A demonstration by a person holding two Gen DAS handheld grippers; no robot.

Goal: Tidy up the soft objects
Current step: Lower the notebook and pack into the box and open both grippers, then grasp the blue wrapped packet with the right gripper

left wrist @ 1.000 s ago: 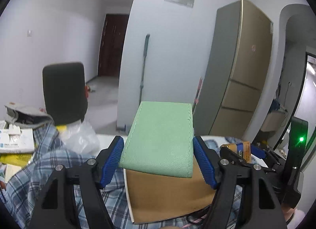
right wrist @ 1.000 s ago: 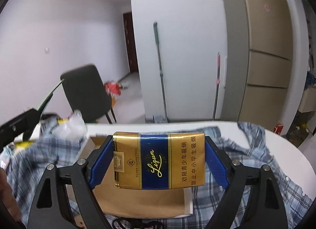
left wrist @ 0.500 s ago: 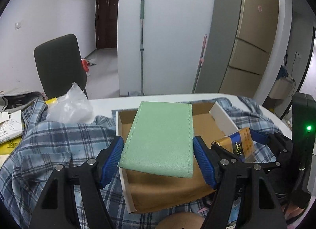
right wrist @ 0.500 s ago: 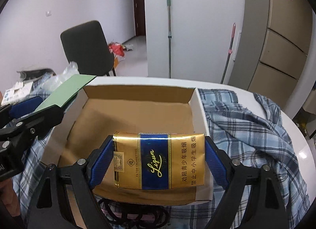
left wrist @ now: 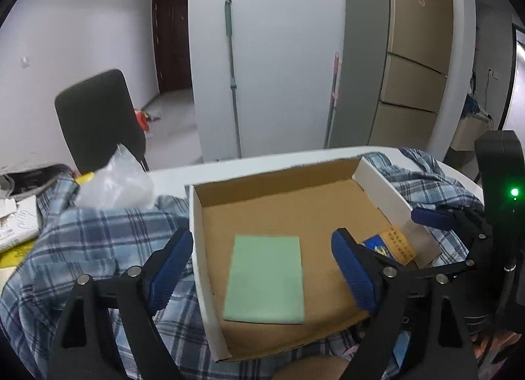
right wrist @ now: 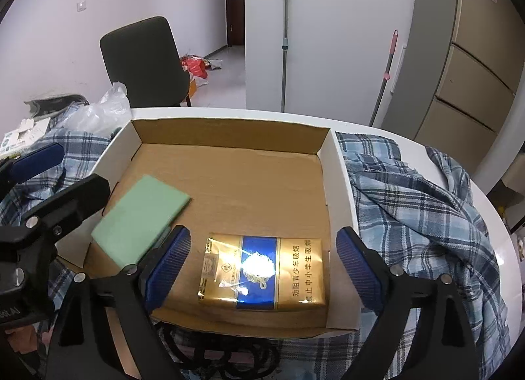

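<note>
Cardboard box (left wrist: 380, 180) beneath opening, empty jaws.

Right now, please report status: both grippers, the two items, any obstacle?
Left gripper and right gripper opening, nothing gripped. Green pouch and cigarette pack lie in the cardboard box. No obstacle seen.

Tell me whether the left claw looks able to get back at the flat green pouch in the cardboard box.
Probably yes: the flat green pouch lies flat and uncovered between the opening left claw fingers, in the cardboard box; the gold cigarette pack lies apart.
</note>
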